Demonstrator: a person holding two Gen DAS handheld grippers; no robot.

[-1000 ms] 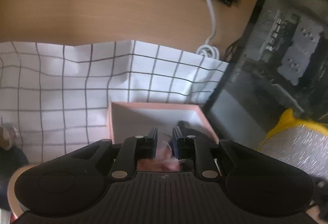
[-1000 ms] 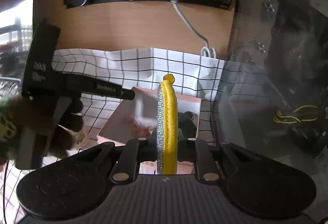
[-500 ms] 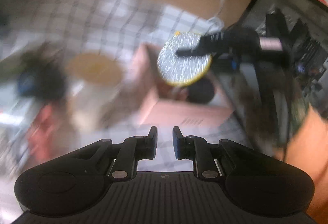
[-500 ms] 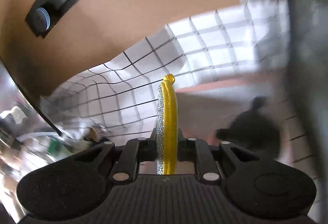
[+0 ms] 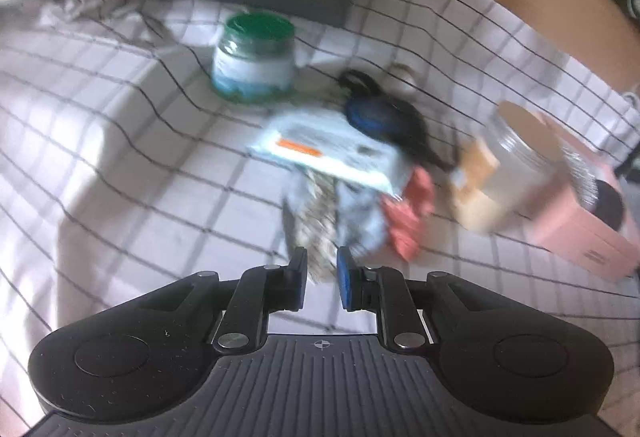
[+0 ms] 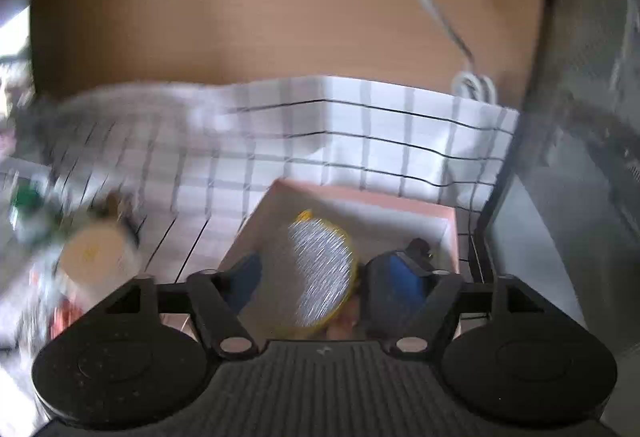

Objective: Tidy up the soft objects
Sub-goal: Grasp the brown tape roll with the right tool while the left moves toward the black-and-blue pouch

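Silver-and-yellow pad let go over the pink box

The right gripper (image 6: 312, 277), jaws just sprung apart, frames the silver-and-yellow pad (image 6: 322, 277) untouched at lower centre, inside the pink box (image 6: 360, 197); the left gripper (image 5: 322, 279), nearly together and empty, points at a pile of cloths (image 5: 340, 213).

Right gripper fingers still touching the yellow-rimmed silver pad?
Apart. Right wrist view: the right gripper has just opened, and bare gaps show between its fingers and the pad over the pink box.
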